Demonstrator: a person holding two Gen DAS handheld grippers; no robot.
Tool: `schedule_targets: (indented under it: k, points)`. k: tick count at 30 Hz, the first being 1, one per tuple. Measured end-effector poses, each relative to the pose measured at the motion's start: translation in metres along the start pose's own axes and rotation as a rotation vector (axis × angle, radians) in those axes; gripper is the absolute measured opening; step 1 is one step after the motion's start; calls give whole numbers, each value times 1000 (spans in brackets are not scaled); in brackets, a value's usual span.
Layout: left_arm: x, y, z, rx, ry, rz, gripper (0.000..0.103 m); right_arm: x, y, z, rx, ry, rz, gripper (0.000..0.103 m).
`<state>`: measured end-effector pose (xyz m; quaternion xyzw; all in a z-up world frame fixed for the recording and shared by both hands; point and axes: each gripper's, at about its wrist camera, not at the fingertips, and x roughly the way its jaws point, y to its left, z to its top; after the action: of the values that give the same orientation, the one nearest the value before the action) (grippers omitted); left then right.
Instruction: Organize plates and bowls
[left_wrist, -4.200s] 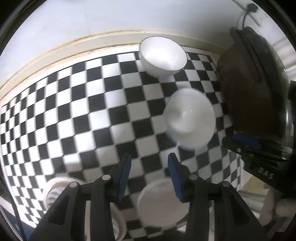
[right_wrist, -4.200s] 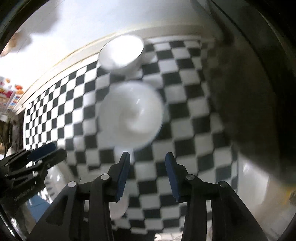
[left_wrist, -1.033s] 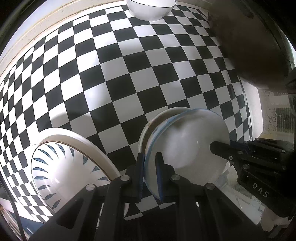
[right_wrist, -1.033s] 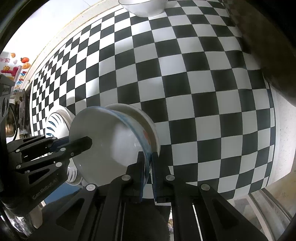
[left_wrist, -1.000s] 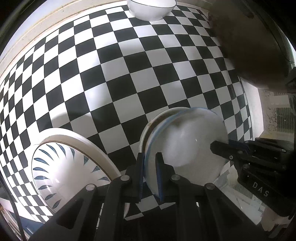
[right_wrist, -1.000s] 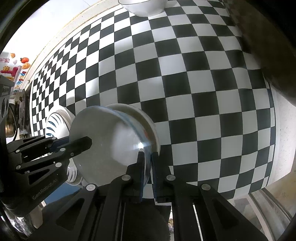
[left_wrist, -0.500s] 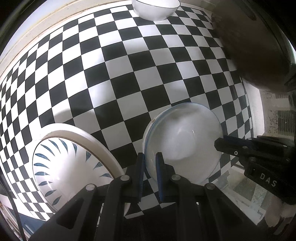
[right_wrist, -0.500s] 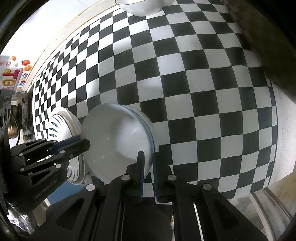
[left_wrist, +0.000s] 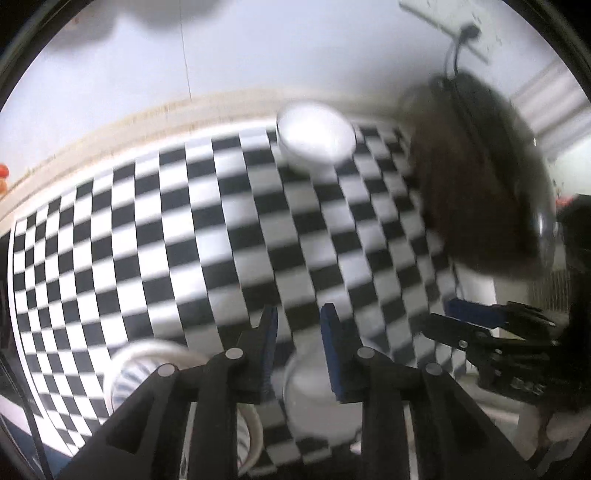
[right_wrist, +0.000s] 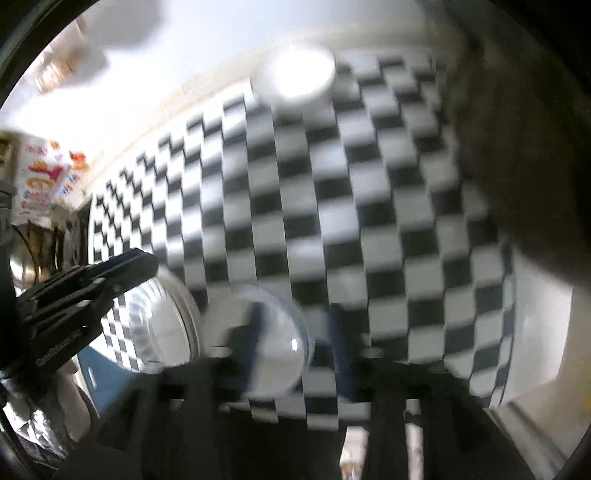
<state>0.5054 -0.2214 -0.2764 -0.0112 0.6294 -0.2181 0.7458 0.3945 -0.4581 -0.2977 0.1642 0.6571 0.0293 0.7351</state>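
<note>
Checkered surface (left_wrist: 207, 236) fills both views, with motion blur throughout. Dark round appliance (left_wrist: 487, 184) sits at its right edge. Patterned plate (left_wrist: 147, 365) lies near the front left. Stacked white bowls (right_wrist: 266, 339) rest just beside it; judged done (placement looks settled, though blur limits certainty). Lone white bowl (left_wrist: 314, 138) at the far edge is well apart from the stack, so it appears left to gather. Right hand-held gripper (right_wrist: 295, 336): jaws opening, wide, nothing pressed between them. Left hand-held gripper (left_wrist: 297, 332): jaws opening, narrower, pads clear of the bowls below.
</note>
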Motion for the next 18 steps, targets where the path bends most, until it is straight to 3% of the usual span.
schedule_targets:
  k: [4, 7, 13, 18]
  points:
    - [5, 6, 44, -42, -41, 5, 22, -19, 3, 42, -28, -117, -28, 61]
    - [17, 9, 78, -69, -41, -1, 22, -16, 1, 86, -24, -132, -32, 61]
    - [52, 21, 136, -140, 3, -23, 22, 13, -6, 165, -21, -79, -60, 61]
    - [94, 27, 169, -169, 74, -15, 22, 55, -15, 215, -31, -5, -137, 61]
